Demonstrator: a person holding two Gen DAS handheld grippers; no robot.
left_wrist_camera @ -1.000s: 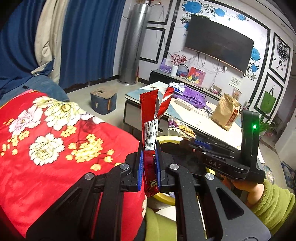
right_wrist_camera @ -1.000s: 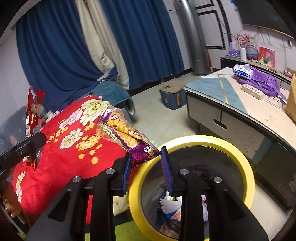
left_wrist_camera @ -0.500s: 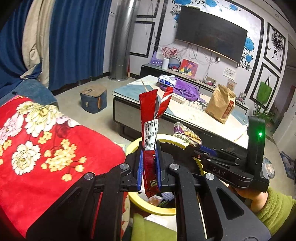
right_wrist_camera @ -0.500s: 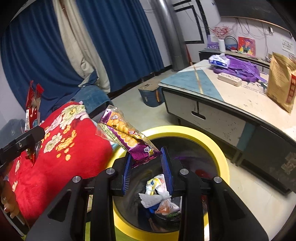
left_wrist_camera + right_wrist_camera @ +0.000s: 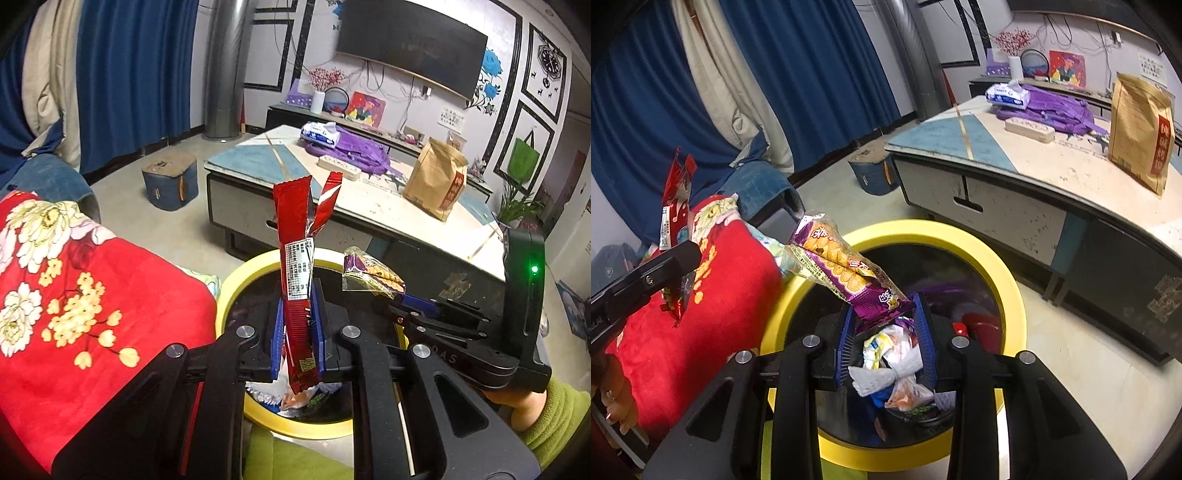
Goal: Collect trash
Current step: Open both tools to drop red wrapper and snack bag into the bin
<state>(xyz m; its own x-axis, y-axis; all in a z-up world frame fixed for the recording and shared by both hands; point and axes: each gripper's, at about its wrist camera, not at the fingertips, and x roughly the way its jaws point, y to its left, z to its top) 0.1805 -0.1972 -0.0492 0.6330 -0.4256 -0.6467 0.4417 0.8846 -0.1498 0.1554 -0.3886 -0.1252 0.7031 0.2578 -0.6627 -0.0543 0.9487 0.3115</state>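
A yellow-rimmed bin (image 5: 236,280) with crumpled trash (image 5: 894,365) inside sits on the floor under both grippers. My left gripper (image 5: 298,325) is shut on a long red wrapper (image 5: 295,258), which stands upright over the bin's mouth. My right gripper (image 5: 886,328) is shut on the lower end of a purple biscuit wrapper (image 5: 842,266) that tilts up and to the left above the bin's rim (image 5: 1008,288). The left wrist view shows the right gripper (image 5: 402,299) on the right with its purple wrapper (image 5: 369,277). In the right wrist view the red wrapper (image 5: 674,206) shows at the far left.
A red floral blanket (image 5: 74,295) lies close to the bin's left side. A low table (image 5: 369,199) stands just behind the bin with a brown paper bag (image 5: 436,181) and a purple bag (image 5: 1056,107) on it. A blue stool (image 5: 170,181) sits on the floor beyond. A green sleeve (image 5: 554,413) is at the right.
Both grippers have moved forward and down over the bin, each still holding its wrapper. The bin's mouth and the trash inside now fill more of both views.
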